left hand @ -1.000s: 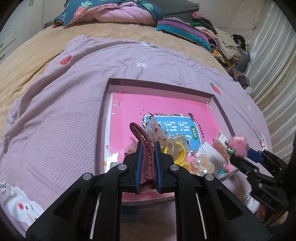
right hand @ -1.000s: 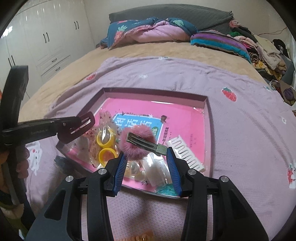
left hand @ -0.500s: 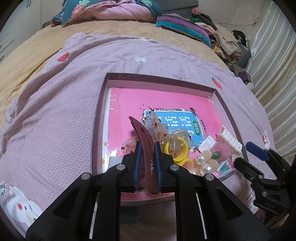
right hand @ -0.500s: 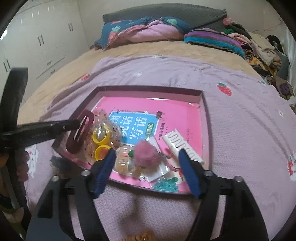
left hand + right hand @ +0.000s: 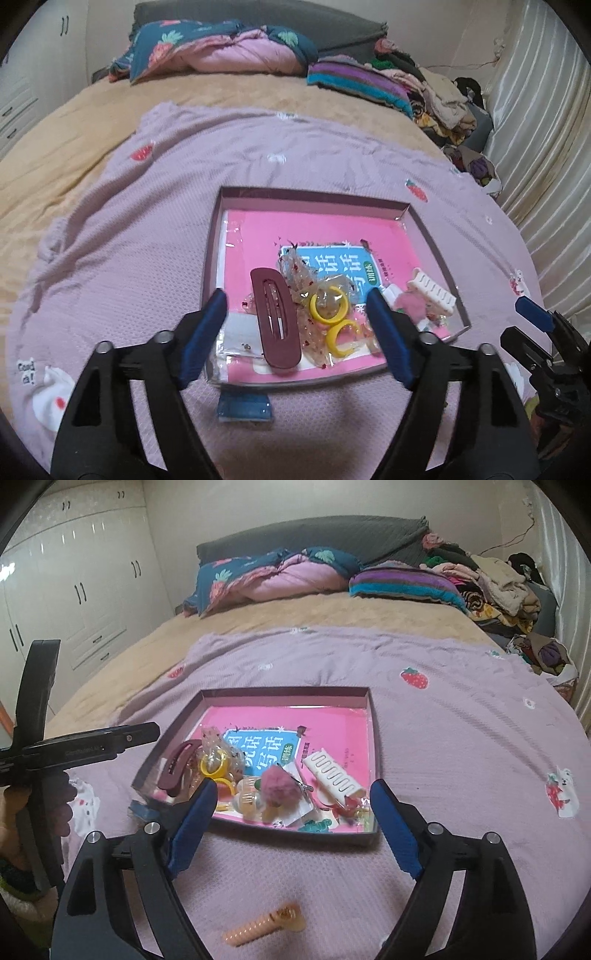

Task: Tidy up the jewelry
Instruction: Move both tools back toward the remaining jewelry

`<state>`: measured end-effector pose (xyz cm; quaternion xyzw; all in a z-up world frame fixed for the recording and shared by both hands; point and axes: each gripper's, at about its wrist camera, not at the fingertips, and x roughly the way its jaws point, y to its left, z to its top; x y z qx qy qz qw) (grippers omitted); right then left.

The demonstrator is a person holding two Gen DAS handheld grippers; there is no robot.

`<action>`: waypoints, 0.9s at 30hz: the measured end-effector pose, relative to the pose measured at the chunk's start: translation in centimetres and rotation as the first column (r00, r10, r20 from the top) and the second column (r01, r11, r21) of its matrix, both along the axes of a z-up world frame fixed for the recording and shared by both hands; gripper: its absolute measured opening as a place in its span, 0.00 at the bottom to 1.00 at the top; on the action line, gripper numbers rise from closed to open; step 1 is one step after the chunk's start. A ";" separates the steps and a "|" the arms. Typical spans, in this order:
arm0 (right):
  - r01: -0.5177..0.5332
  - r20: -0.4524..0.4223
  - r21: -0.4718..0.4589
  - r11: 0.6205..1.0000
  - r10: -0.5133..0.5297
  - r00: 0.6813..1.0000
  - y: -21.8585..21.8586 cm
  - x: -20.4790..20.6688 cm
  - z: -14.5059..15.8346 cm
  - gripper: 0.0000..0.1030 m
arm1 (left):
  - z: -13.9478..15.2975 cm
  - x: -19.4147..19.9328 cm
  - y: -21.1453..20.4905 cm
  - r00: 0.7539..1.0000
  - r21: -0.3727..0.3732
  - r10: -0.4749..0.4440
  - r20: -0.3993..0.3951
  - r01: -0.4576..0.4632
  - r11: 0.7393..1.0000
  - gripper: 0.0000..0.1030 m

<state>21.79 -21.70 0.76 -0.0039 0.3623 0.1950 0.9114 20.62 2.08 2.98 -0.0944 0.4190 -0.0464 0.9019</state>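
Note:
A shallow box (image 5: 211, 243) (image 5: 373, 731) with a pink book inside lies on the lilac blanket. In it lie a maroon snap clip (image 5: 275, 321) (image 5: 176, 766), yellow rings (image 5: 328, 306) (image 5: 213, 765), a pink pompom clip (image 5: 279, 788) (image 5: 413, 303) and a white comb clip (image 5: 432, 291) (image 5: 334, 771). My left gripper (image 5: 297, 334) is open and empty just above the maroon clip. My right gripper (image 5: 291, 827) is open and empty at the box's near edge, before the pompom clip.
A peach spiral hair clip (image 5: 264, 925) lies on the blanket in front of the right gripper. A small blue packet (image 5: 243, 406) pokes out under the box's near edge. Pillows and piled clothes (image 5: 491, 587) lie at the far end of the bed.
My left gripper opened and let the maroon clip drop flat into the box. My right gripper, which released the pompom clip earlier, pulled back from the box.

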 end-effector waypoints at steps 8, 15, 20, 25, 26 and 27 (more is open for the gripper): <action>0.007 0.035 0.016 1.000 -0.008 0.999 -0.9 -2.5 1.6 0.86 | 2.1 -2.5 0.2 0.999 0.009 0.015 0.046 -0.015 1.000 0.91; 0.002 0.036 0.014 1.000 -0.003 0.999 -1.1 -4.1 1.5 0.86 | 2.2 -4.2 0.5 0.998 0.022 0.027 0.051 -0.028 0.999 0.91; -0.007 0.020 0.004 1.000 0.007 1.000 -0.9 -5.1 0.8 0.86 | 1.7 -5.2 0.7 0.999 0.032 0.033 0.043 -0.035 0.999 0.91; -0.023 -0.018 0.000 1.000 0.023 1.000 -0.4 -6.0 -0.5 0.86 | 0.7 -6.1 1.1 0.999 0.034 0.040 0.021 -0.040 0.999 0.91; -0.025 -0.028 -0.002 1.000 0.025 0.999 -0.3 -6.2 -0.9 0.86 | 0.3 -6.3 1.2 0.999 0.036 0.042 0.015 -0.042 0.998 0.91; -0.026 -0.035 -0.002 1.000 0.026 0.999 -0.2 -6.3 -1.1 0.86 | 0.1 -6.4 1.3 0.999 0.037 0.044 0.010 -0.044 0.998 0.91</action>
